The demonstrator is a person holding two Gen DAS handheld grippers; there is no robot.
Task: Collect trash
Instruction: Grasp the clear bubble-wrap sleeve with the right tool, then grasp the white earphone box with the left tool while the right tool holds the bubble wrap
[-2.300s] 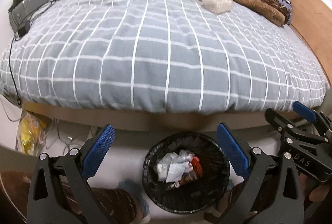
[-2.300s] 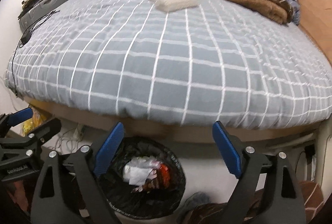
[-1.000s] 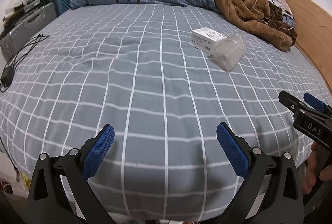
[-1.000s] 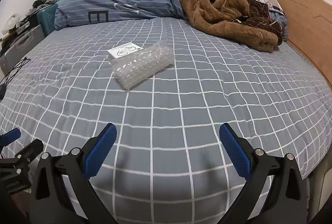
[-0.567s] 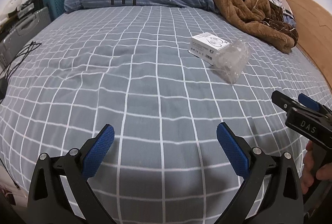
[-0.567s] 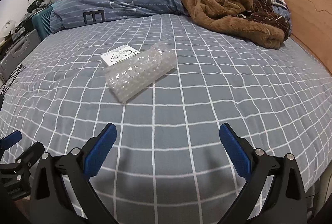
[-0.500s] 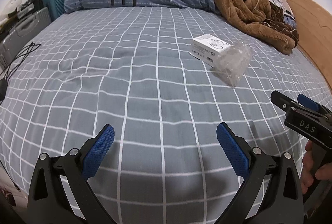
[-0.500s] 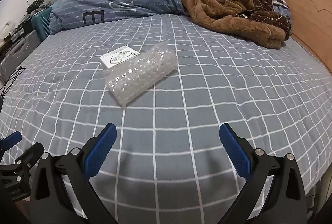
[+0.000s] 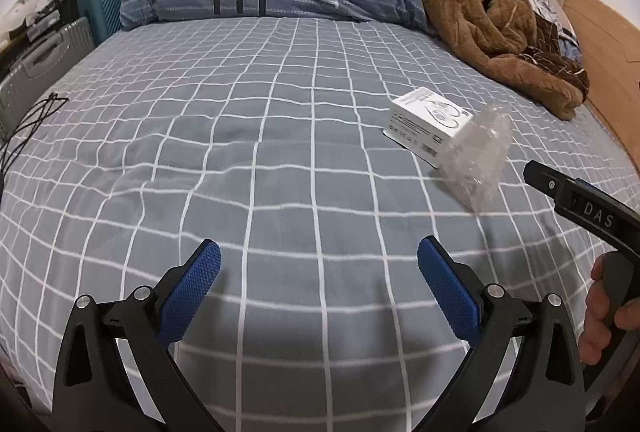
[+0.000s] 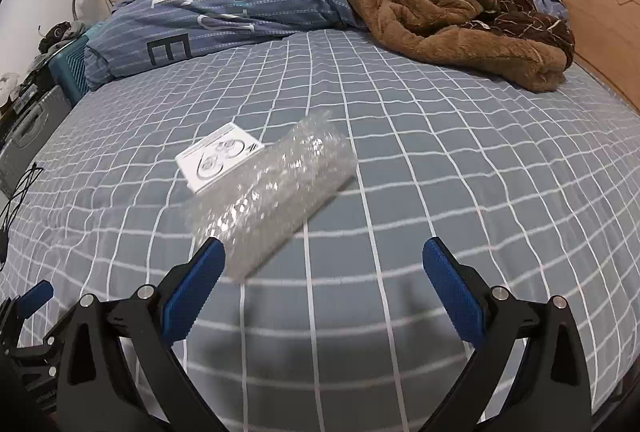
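A bed point(image 9: 280, 136) covered by a grey sheet with a white grid is seen in both wrist views. On it, a roll of clear bubble wrap point(image 10: 276, 196) is laid touching a small white box point(image 10: 220, 160), which sits at its ten o'clock side in the right wrist view. In the left wrist view the same bubble wrap point(image 9: 478, 156) and white box point(image 9: 428, 124) are found at about two o'clock from the left hand-held gripper point(image 9: 318, 292), well apart from it.

The left hand-held gripper is held over bare sheet with its blue-padded jaws spread wide and nothing between them. The right hand-held gripper point(image 10: 324, 284) is likewise spread wide and empty; its left pad is seen just beside the near end of the bubble wrap, though whether contact is made cannot be told from this angle. In the left wrist view the right hand-held gripper point(image 9: 580, 204) is seen at three o'clock, gripped by a hand point(image 9: 604, 316).

At twelve o'clock a folded blue striped duvet point(image 10: 224, 16) is piled, and a brown fleece garment point(image 10: 440, 0) is heaped at one o'clock beside a wooden headboard point(image 10: 592, 0). A black cable point(image 9: 28, 128) is trailed over the bed's edge at nine o'clock.
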